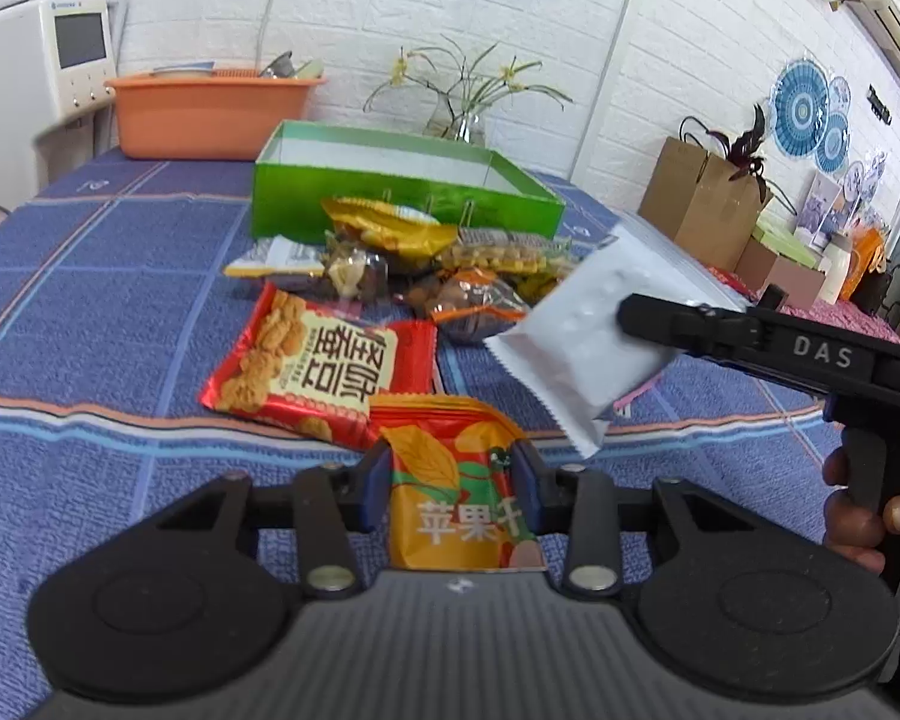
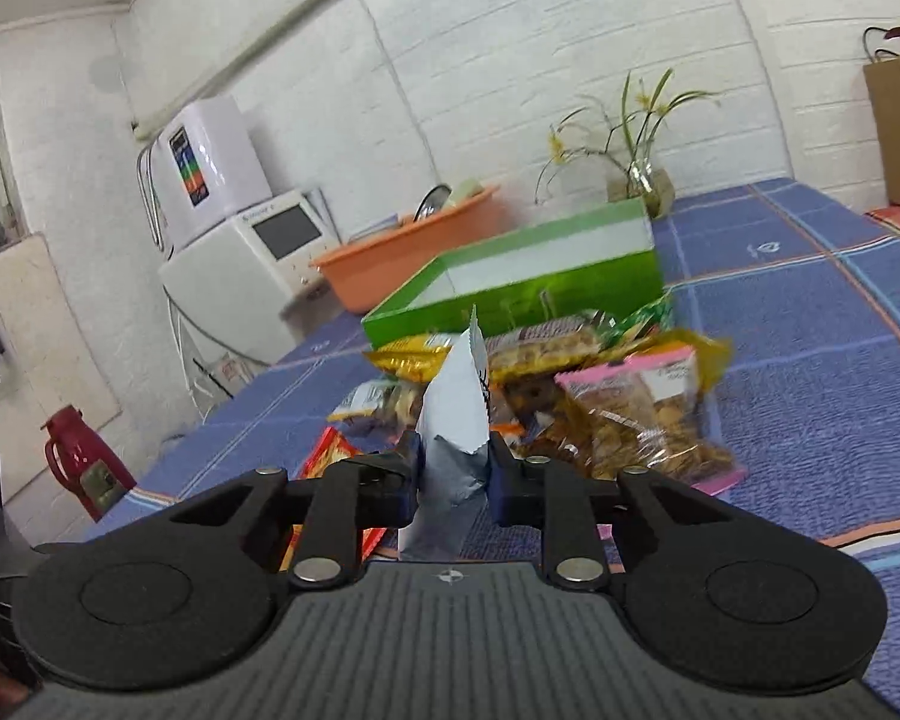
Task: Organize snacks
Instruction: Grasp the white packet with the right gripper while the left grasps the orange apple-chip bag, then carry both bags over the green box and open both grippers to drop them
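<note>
left wrist view: the left gripper point(image 1: 453, 483) has its jaws clenched on an orange dried-apple packet point(image 1: 459, 480), a glossy foil pouch printed with leaves, held over the near edge of the table point(image 1: 90, 300), which is draped in a blue woven cloth with a pale grid. just past it a shiny red cookie packet point(image 1: 318, 366) lies flat on the cloth. the right gripper point(image 1: 648, 315) comes in from the right, jaws grasping a plain white packet point(image 1: 588, 339) with crimped, saw-toothed ends, tilted in the air above the cloth. behind, a loose heap of clear and yellow snack bags point(image 1: 426, 264) sits against the front wall of an open green cardboard box point(image 1: 402, 198), rectangular with a white inside, toward the table's far edge. an orange plastic tub point(image 1: 210, 114) stands at the far left corner.

right wrist view: the white packet point(image 2: 456, 420) stands on edge between the right gripper's point(image 2: 453, 474) jaws, creased where it is pinched.
</note>
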The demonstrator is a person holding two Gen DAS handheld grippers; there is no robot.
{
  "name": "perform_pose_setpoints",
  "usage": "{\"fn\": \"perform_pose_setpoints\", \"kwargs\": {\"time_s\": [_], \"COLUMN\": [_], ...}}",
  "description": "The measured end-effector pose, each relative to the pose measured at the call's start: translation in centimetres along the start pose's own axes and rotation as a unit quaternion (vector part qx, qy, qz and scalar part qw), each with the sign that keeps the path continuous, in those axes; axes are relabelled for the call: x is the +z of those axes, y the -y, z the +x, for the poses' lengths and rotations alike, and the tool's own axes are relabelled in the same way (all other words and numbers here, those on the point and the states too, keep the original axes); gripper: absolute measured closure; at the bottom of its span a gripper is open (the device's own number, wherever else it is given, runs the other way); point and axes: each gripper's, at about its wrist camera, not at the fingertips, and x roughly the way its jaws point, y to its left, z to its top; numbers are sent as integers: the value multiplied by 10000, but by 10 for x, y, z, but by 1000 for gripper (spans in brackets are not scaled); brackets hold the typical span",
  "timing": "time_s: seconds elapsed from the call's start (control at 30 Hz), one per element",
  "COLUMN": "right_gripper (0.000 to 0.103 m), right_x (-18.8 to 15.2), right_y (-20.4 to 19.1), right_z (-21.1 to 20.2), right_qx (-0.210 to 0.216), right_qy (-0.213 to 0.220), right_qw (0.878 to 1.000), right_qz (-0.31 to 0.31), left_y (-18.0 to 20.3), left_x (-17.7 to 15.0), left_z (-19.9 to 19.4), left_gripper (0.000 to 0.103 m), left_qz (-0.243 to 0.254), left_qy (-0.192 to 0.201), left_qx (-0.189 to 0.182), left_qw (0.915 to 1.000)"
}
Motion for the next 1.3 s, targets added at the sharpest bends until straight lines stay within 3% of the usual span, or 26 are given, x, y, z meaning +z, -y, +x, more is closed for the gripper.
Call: {"fn": "perform_pose_setpoints", "kwargs": {"time_s": [0.33, 0.37, 0.4, 0.43, 0.6, 0.67, 0.73, 0.77, 0.8, 1.0, 1.2, 1.3], "right_gripper": [64, 64, 64, 64, 64, 64, 64, 64, 64, 64, 64, 64], "right_x": [-4, -6, -7, -7, -7, -8, -9, -10, -10, -2, 17, 26], "right_y": [7, 7, 7, 7, 10, 13, 15, 16, 17, 10, 1, -3], "right_z": [5, 5, 5, 4, 2, 1, 0, -1, -1, -6, -4, 3], "right_qx": [75, 95, 113, 127, 148, 159, 176, 167, 147, 99, 492, 911], "right_qy": [-212, -244, -257, -252, -186, -173, -176, -175, -171, -105, -146, -220], "right_qw": [9990, 9989, 9987, 9987, 9982, 9981, 9980, 9980, 9981, 9994, 9981, 9937], "right_qz": [378, 399, 414, 432, 544, 577, 587, 583, 575, 322, 346, 621], "left_y": [-12, -13, -12, -11, 8, 11, 10, 10, 9, 9, 6, 4], "left_x": [-3, -2, -1, 1, 1, -4, -11, -14, -15, -13, 17, 39], "left_z": [3, 3, 3, 1, 5, 16, 27, 26, 24, 3, -47, -58], "left_gripper": [64, 59, 37, 25, 16, 17, 33, 37, 47, 53, 53, 53], "left_qz": [-99, -111, -132, -86, 573, 730, 789, 844, 886, 927, 734, 767], "left_qy": [-98, -125, -162, -234, -466, -626, -847, -723, -667, -782, 76, 523], "left_qx": [217, 223, 283, 369, 661, 819, 814, 808, 760, 604, 565, 575], "left_qw": [9997, 9996, 9994, 9990, 9951, 9920, 9899, 9905, 9909, 9908, 9957, 9940]}}
